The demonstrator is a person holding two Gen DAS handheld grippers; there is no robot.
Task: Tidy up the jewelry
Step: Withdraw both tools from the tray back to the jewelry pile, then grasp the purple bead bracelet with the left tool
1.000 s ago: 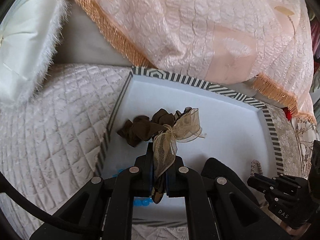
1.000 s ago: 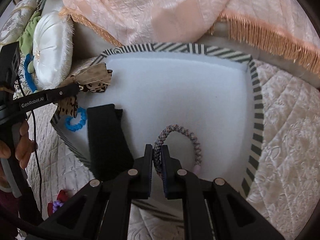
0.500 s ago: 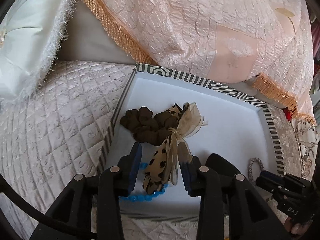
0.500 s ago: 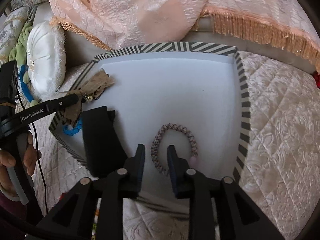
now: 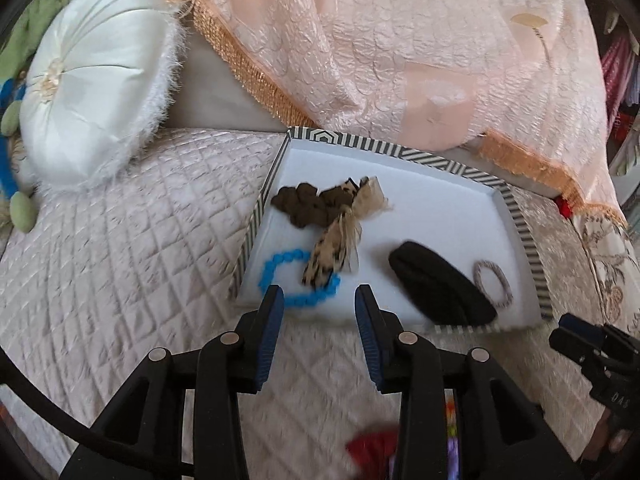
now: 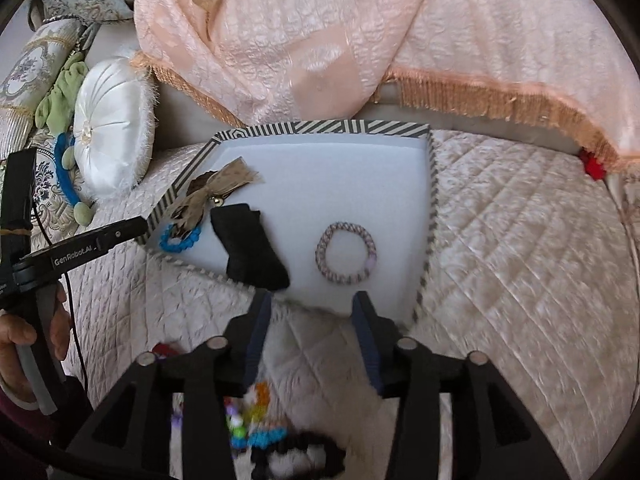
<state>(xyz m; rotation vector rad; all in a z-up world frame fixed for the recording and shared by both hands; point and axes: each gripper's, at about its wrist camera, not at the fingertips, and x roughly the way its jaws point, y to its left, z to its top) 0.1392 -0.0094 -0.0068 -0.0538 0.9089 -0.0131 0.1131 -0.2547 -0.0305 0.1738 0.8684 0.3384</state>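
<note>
Lying inside the striped tray (image 6: 328, 128), the braided bracelet (image 6: 346, 253) sits at twelve o'clock from the right gripper (image 6: 310, 314), just beyond its tips; the jaws are opening with nothing between them. At ten o'clock from that gripper a black pouch (image 6: 250, 248) rests on the tray floor. The left gripper (image 5: 319, 304) stands open and empty, and the blue bead bracelet (image 5: 298, 278) lies at twelve o'clock just past its fingertips, partly under the leopard-print ribbon (image 5: 332, 248) of a brown scrunchie (image 5: 304, 204). The tray's near edge runs just in front of both grippers. Bare white floor fills the tray's far half, toward twelve o'clock. Quilted bedcover (image 6: 520, 240) spreads wide at three o'clock, while a peach fringed throw (image 6: 360, 40) crowds the tray's far rim
</note>
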